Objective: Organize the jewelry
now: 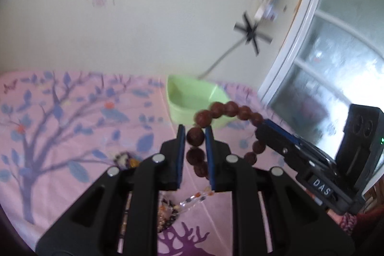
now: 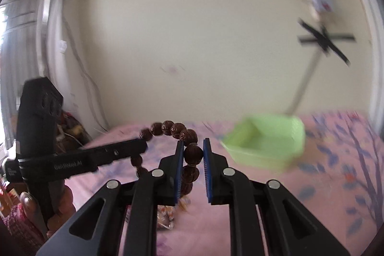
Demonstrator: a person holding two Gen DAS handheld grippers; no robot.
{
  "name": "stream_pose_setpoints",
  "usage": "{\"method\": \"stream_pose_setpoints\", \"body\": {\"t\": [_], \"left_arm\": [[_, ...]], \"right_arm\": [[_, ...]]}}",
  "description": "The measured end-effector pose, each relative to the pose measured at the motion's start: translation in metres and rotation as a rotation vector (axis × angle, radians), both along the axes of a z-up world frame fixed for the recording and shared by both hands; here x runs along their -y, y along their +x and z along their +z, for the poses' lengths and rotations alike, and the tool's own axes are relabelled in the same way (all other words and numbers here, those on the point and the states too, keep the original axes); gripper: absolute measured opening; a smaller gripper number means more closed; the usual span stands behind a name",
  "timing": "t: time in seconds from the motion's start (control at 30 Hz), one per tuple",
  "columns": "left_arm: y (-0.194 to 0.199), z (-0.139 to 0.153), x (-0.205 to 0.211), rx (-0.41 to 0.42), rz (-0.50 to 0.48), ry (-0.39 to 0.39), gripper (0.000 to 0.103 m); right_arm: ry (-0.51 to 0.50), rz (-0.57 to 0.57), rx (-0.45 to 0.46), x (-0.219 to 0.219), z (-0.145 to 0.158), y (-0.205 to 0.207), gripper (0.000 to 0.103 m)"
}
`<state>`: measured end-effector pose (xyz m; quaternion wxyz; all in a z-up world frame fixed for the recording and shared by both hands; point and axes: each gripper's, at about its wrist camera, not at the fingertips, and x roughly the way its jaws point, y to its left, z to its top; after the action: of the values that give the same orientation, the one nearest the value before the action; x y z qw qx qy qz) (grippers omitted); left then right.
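The brown beaded bracelet (image 1: 211, 136) is held in the air above the pink tree-print bedspread (image 1: 72, 126), stretched between both grippers. The left gripper (image 1: 195, 133) has its blue pads either side of one bead, jaws narrowly parted around it. The right gripper (image 2: 193, 148) likewise has one bead between its pads; in the left wrist view its closed tip meets the far side of the loop (image 1: 264, 126). In the right wrist view the left gripper (image 2: 141, 146) enters from the left, carried by a hand (image 2: 57, 205) with a knitted pink sleeve. A light green tray (image 1: 192, 100) sits on the bedspread near its far edge, beyond the bracelet. More jewelry (image 1: 168, 210), a mixed beaded pile, lies on the bedspread below the grippers.
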<state>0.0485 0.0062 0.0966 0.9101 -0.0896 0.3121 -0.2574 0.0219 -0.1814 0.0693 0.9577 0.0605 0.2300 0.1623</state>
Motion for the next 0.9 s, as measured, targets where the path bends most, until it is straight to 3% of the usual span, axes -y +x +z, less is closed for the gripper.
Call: {"method": "stream_pose_setpoints", "body": {"t": [0.07,0.13,0.17,0.23,0.3,0.37,0.4,0.43,0.53,0.63,0.67,0.73,0.83,0.9], "left_arm": [[0.01,-0.015,0.009,-0.052,0.011,0.037,0.031],[0.013,-0.024,0.008,-0.086,0.015,0.031,0.034],[0.012,-0.028,0.008,-0.104,0.009,0.028,0.041],[0.005,-0.033,0.007,-0.111,-0.004,0.037,0.055],[-0.007,-0.038,0.011,-0.091,-0.023,0.075,0.068],[-0.015,-0.045,0.022,-0.077,-0.061,0.134,0.069],[-0.019,-0.05,0.031,-0.075,-0.095,0.176,0.069],[-0.022,-0.056,0.039,-0.073,-0.122,0.216,0.069],[-0.026,-0.07,0.056,-0.057,-0.169,0.312,0.069],[-0.028,-0.08,0.064,-0.051,-0.199,0.363,0.068],[-0.027,-0.085,0.065,-0.061,-0.204,0.374,0.064],[-0.022,-0.093,0.067,-0.095,-0.216,0.386,0.052],[-0.014,-0.097,0.064,-0.13,-0.195,0.372,0.035],[-0.008,-0.099,0.059,-0.139,-0.167,0.358,0.014]], "right_arm": [[-0.016,-0.052,-0.086,0.015,-0.02,0.008,0.0],[-0.036,-0.081,-0.216,0.027,-0.048,0.022,0.0],[-0.027,-0.103,-0.246,0.035,-0.055,0.025,0.0],[0.071,-0.134,-0.294,0.059,-0.069,0.025,0.0],[0.169,-0.142,-0.294,0.077,-0.073,0.022,0.0],[0.197,-0.162,-0.275,0.085,-0.07,0.019,0.0],[0.195,-0.156,-0.265,0.084,-0.068,0.016,0.007],[0.185,-0.128,-0.255,0.081,-0.065,0.013,0.013],[0.097,0.006,-0.257,0.061,-0.048,0.011,0.015],[-0.075,0.12,-0.259,0.032,-0.043,0.008,0.015],[-0.125,0.136,-0.272,0.025,-0.046,0.008,0.015],[-0.123,0.157,-0.311,0.021,-0.051,0.013,0.015],[-0.018,0.161,-0.386,0.032,-0.059,0.034,0.015],[0.07,0.161,-0.465,0.043,-0.07,0.052,0.015]]}}
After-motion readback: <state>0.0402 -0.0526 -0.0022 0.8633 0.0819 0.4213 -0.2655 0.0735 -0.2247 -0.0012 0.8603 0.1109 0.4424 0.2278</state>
